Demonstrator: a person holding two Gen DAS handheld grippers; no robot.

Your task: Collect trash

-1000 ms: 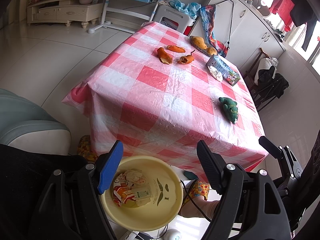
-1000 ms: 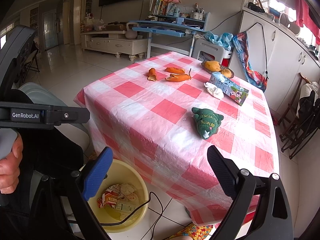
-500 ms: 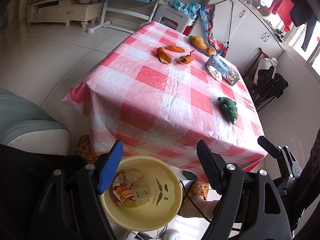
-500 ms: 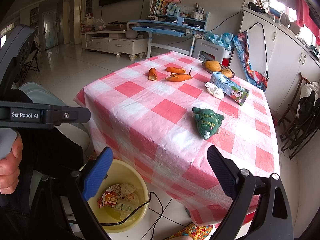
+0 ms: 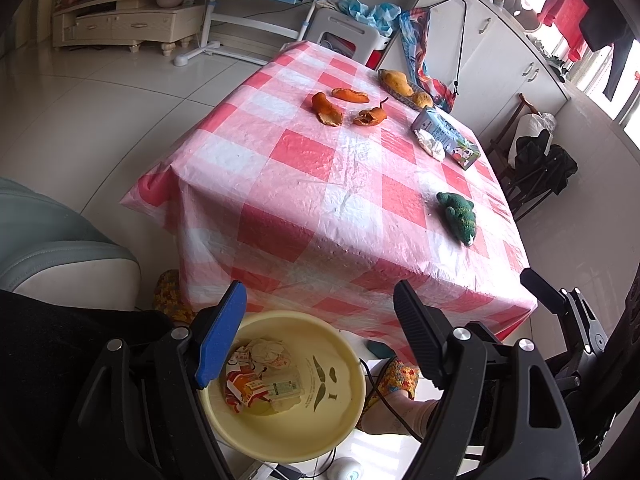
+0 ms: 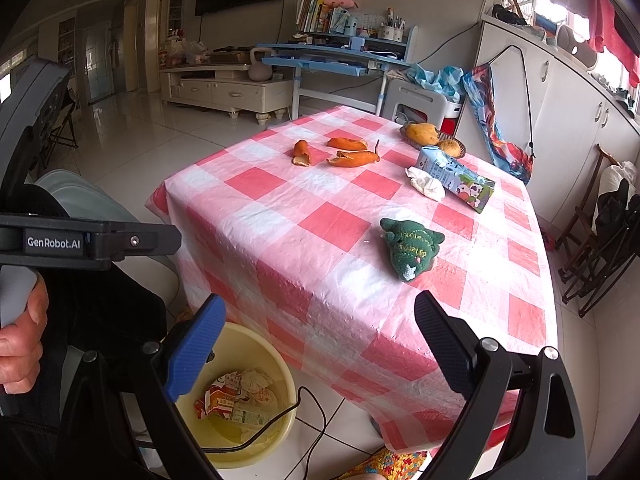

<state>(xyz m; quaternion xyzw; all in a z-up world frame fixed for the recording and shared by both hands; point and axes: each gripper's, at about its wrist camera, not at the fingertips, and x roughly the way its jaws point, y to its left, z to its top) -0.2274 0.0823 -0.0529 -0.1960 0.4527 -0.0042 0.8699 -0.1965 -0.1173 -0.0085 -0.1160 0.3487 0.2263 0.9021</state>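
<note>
1. The left gripper [image 5: 316, 336] hangs over the yellow basin [image 5: 344, 436] on the floor, with its jaws spread wide and nothing between them.
2. The right gripper [image 6: 316, 344] is also wide open and empty, and points down at the near edge of the table [image 6: 280, 256].
3. The basin stands on the floor just in front of the table's near corner. It already holds some trash: a crumpled red-and-white wrapper [image 5: 244, 388], a wad of paper and a small flat packet.
4. The table wears a pink-and-white checked cloth.
5. At the far end of the table lie three pieces of orange peel [image 6: 352, 158] close together, none touching another as far as I can tell.
6. To the right of the peel lies a milk carton [image 6: 456, 178] on its side, with a crumpled white tissue [image 6: 426, 184] just beside it, on the near side.
7. Behind the carton sits a shallow dish with yellow fruit [image 6: 422, 132] in it (mangoes, by the look of them).
8. Nearer the right gripper, well apart from the carton, a green plush toy [image 6: 412, 248] lies flat on the cloth.
9. At the left edge of the right wrist view, a hand [image 6: 20, 340] grips the pale handle of the left gripper's frame, whose black bar reads "GenRobot.AI".
10. A black cable [image 6: 280, 420] runs over the basin's rim onto the floor tiles.
</note>
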